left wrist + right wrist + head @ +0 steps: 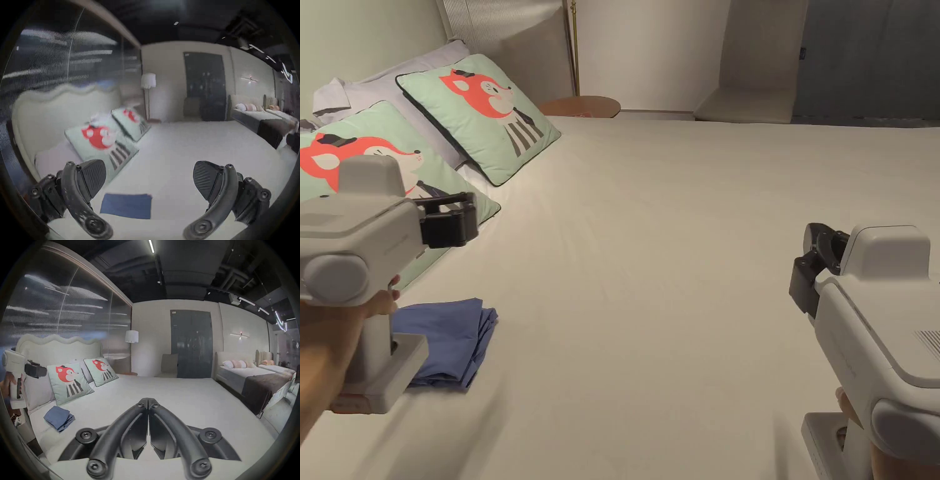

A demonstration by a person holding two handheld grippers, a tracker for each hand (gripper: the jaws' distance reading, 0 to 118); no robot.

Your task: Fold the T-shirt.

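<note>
A: Lower left of the head view, there's the T-shirt [453, 340], blue, folded into a compact rectangle with layered edges stacked along its right side, lying flat on the bed [687, 262].

B: And the left gripper [464, 219] hangs above it, not touching. From its own view the jaws stand wide apart, nothing between them, with the blue shirt [126, 205] low in the frame in the gap.

A: Any writing to call out?

B: Faint lettering on the gripper bodies, too small to read. Nothing on the shirt.

A: Moving right, then. Two mint cushions [481, 115] with an orange fox print lean at the upper left, just beyond the shirt, pale pillows behind them.

B: Centre of the frame is bare sheet. In the right gripper view a floor lamp [131, 336] stands past the headboard, a dark door [191, 344] further right, and another bed [253, 374] at the right edge.

A: And the right gripper [809, 265]?

B: Lower right of the head view, well apart from the shirt. Its own camera shows the jaws pressed together, holding nothing. Nothing lies between either gripper and the shirt.
</note>
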